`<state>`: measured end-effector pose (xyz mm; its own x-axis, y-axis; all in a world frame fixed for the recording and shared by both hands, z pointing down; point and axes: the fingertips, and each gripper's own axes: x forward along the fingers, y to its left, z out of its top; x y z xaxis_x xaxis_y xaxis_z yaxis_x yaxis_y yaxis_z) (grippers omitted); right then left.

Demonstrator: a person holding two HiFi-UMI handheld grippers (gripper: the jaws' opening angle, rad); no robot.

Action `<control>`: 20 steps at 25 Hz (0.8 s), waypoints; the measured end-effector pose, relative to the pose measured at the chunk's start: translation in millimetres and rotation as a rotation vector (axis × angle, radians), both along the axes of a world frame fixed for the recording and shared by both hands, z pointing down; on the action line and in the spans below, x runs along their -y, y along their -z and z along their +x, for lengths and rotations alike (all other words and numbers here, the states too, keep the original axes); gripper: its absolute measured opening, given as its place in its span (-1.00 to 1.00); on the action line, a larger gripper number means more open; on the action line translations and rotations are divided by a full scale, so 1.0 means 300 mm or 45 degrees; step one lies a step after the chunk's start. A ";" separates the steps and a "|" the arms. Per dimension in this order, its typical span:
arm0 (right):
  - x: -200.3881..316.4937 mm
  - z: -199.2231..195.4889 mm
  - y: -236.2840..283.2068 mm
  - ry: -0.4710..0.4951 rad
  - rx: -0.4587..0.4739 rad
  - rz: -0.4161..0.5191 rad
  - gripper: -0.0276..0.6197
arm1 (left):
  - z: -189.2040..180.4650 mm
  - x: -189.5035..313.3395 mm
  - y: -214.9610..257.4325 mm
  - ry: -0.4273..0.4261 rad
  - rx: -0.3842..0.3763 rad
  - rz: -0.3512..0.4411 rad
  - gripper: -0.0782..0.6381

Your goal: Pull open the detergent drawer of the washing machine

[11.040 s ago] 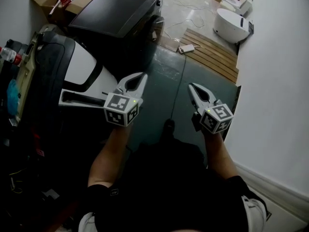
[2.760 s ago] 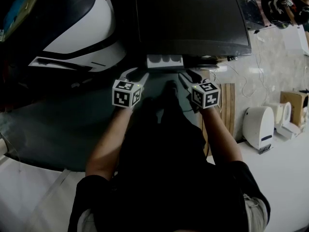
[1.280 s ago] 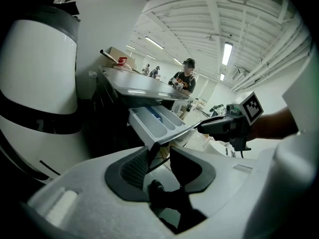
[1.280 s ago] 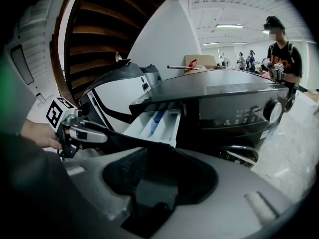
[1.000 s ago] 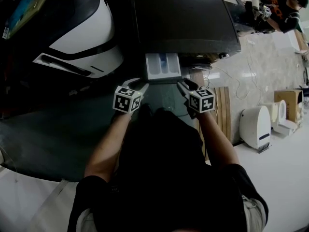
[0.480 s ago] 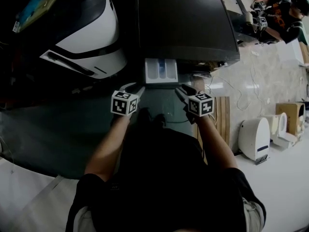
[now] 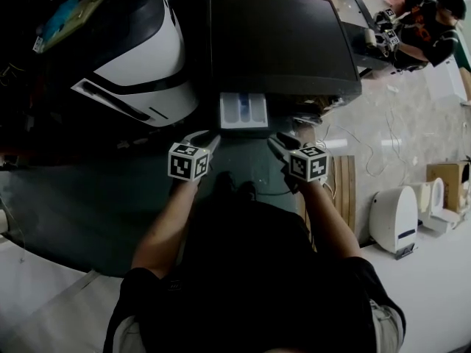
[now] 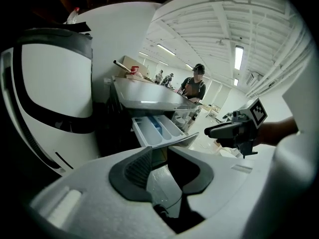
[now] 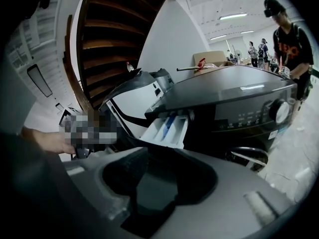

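Note:
The dark washing machine (image 7: 280, 43) stands ahead of me with its white detergent drawer (image 7: 243, 112) pulled out at the front left. The drawer's compartments, one with a blue insert, show in the left gripper view (image 8: 157, 131) and the right gripper view (image 9: 167, 127). My left gripper (image 7: 207, 138) hangs just short of the drawer's left corner; its jaws have just been closing partway, with nothing between them, and a gap remains. My right gripper (image 7: 277, 141) is open and empty near the drawer's right corner. Neither gripper touches the drawer.
A large white-and-black appliance (image 7: 140, 57) stands close to the left of the washer. A person (image 7: 427, 28) stands beyond the washer at the right. A wooden slat board (image 7: 342, 190), a white device (image 7: 394, 219) and a cardboard box (image 7: 449, 182) lie on the floor at right.
Both grippers have drawn back a little from the pulled-out drawer and risen. The left jaws stand narrower than before. The drawer has stayed out.

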<state>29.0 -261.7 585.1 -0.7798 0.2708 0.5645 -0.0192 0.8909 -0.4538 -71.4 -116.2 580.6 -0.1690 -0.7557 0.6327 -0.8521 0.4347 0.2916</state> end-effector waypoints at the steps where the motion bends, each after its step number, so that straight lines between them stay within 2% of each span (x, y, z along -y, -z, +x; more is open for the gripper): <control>1: -0.005 0.013 0.008 -0.010 0.004 -0.020 -0.43 | 0.006 -0.001 0.013 0.002 0.009 0.005 -0.49; 5: -0.015 0.077 0.034 -0.030 0.019 -0.066 -0.43 | 0.034 -0.008 0.065 0.022 0.047 0.023 -0.52; 12: -0.002 0.177 0.091 -0.036 0.059 -0.048 -0.47 | 0.061 -0.036 0.200 0.122 0.117 0.099 -0.54; 16: 0.012 0.189 0.141 -0.053 0.111 -0.003 -0.50 | 0.066 -0.030 0.273 0.108 0.169 0.137 -0.58; 20: 0.016 0.160 0.217 -0.042 0.189 0.037 -0.62 | 0.061 0.007 0.369 0.053 0.225 0.195 -0.58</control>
